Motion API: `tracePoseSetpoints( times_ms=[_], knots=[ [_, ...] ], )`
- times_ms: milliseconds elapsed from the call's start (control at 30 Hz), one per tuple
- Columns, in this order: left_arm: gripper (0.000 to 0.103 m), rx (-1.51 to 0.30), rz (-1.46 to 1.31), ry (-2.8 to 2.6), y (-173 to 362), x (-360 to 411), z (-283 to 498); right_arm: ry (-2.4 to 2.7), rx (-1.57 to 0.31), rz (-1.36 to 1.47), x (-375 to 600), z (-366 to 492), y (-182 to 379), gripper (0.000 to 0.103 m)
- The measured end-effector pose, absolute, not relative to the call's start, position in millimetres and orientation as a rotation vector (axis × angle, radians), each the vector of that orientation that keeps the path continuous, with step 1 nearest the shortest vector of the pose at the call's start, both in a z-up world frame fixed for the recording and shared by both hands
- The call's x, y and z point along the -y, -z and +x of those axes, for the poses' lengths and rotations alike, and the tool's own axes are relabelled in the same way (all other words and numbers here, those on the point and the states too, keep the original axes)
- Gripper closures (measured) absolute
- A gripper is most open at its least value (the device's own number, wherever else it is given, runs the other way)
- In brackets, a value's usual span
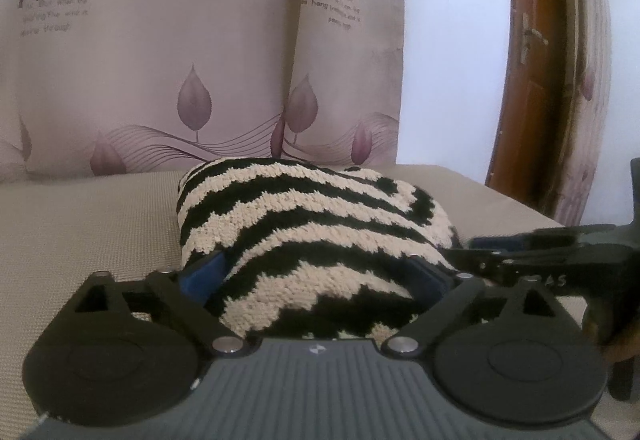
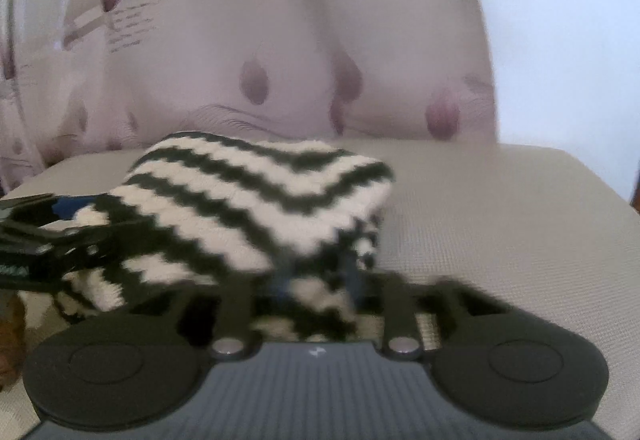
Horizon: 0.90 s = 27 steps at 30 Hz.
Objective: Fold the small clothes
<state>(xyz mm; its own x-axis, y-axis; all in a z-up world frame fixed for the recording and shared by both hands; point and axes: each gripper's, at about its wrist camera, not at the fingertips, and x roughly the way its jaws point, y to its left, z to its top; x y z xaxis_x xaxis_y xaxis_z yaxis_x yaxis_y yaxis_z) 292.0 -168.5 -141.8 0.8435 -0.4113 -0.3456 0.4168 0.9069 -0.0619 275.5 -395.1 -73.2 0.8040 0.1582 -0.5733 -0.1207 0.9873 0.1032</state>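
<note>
Across the left wrist view, the black left gripper (image 1: 316,272) is reaching forward with its blue-padded fingers (image 1: 202,272) spread wide on either side of the near end of a fuzzy black-and-cream zigzag knitted garment (image 1: 304,224), which is lying folded in a thick bundle on the beige woven seat cushion (image 1: 88,232). To the right, the black right gripper (image 1: 476,244) is coming in sideways against the bundle's right edge. Behind, a pale curtain printed with purple leaves (image 1: 192,72) is hanging beside a brown wooden door frame (image 1: 520,72). From the right wrist view, which is blurred, the right gripper (image 2: 316,280) is pinching the near lower layer of the garment (image 2: 248,192) between narrowly set fingers, while the left gripper (image 2: 76,224) is entering from the left, touching the bundle's side on the cushion (image 2: 500,224).
</note>
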Motion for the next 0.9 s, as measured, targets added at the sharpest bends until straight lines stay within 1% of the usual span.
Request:
tracePoseSetpoints(
  times_ms=[33,133,300,500,700,900],
  knots=[
    [0.005,-0.361,0.019,0.436,142.2,169.2,291.4,-0.125,-0.628,0.088,398.8,276.9,74.2,0.031],
    [0.003,-0.36,0.034,0.433,142.0,171.3,290.6,-0.138,-0.649,0.163,409.4,280.8,77.4,0.031],
    [0.0,-0.35,0.06,0.436,140.3,173.4,288.7,-0.143,-0.655,0.187,413.8,282.9,79.5,0.03],
    [0.0,-0.352,0.079,0.441,135.9,172.4,288.7,-0.146,-0.67,0.222,416.9,283.4,80.7,0.027],
    [0.0,-0.35,0.074,0.433,125.5,163.2,291.2,-0.154,-0.677,0.228,417.9,283.8,80.5,0.026],
    [0.0,-0.389,0.06,0.423,118.5,150.2,305.2,-0.159,-0.684,0.242,419.0,284.7,81.5,0.026]
  ],
)
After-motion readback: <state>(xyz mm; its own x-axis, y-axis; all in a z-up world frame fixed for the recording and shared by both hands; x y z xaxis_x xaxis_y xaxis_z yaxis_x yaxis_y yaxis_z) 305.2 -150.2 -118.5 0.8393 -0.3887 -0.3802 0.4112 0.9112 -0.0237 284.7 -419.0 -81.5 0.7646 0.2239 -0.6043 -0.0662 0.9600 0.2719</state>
